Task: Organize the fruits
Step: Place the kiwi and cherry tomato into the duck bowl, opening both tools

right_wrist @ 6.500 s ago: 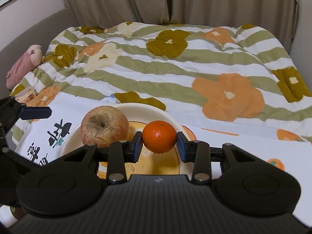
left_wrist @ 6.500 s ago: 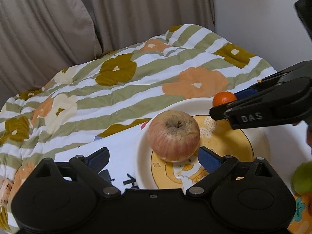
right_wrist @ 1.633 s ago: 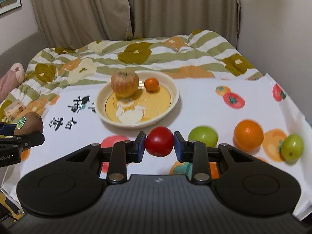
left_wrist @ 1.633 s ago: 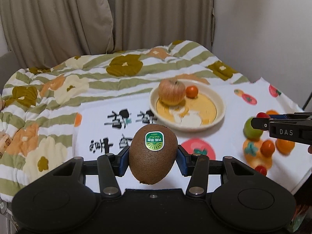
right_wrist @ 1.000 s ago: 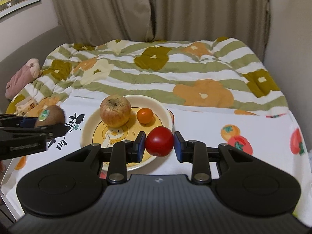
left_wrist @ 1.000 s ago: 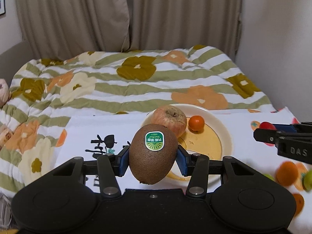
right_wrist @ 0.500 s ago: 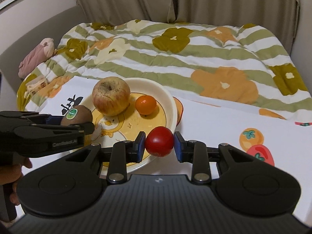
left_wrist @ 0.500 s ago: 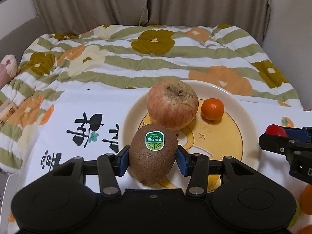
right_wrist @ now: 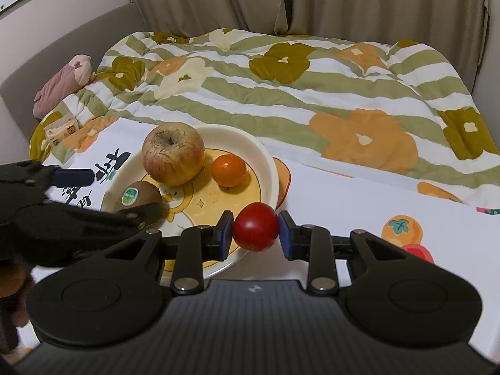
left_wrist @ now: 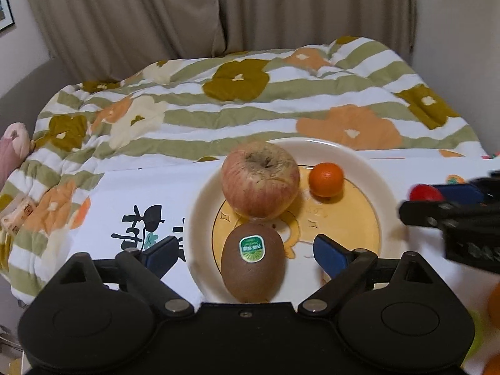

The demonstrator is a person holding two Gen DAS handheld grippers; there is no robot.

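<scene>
A cream plate (left_wrist: 372, 187) with a yellow centre holds a large apple (left_wrist: 260, 180), a small mandarin (left_wrist: 326, 179) and a brown kiwi (left_wrist: 252, 265) with a green sticker. My left gripper (left_wrist: 247, 251) is open, its blue pads apart on either side of the kiwi, which rests on the plate's near part. My right gripper (right_wrist: 255, 231) is shut on a small red tomato (right_wrist: 255, 230) and holds it over the plate's (right_wrist: 265, 159) near right rim. The apple (right_wrist: 172, 154), mandarin (right_wrist: 228, 170) and kiwi (right_wrist: 137, 198) show in the right wrist view too.
The plate stands on a white cloth (right_wrist: 359, 193) printed with fruit, laid over a striped floral quilt (right_wrist: 297, 87). A pink plush toy (right_wrist: 62, 84) and a small packet (right_wrist: 61, 131) lie at the left. More fruit shows blurred at the left view's right edge (left_wrist: 493, 306).
My left gripper has opened and let the kiwi go onto the plate. My right gripper has come closer to the plate's rim with the tomato still held.
</scene>
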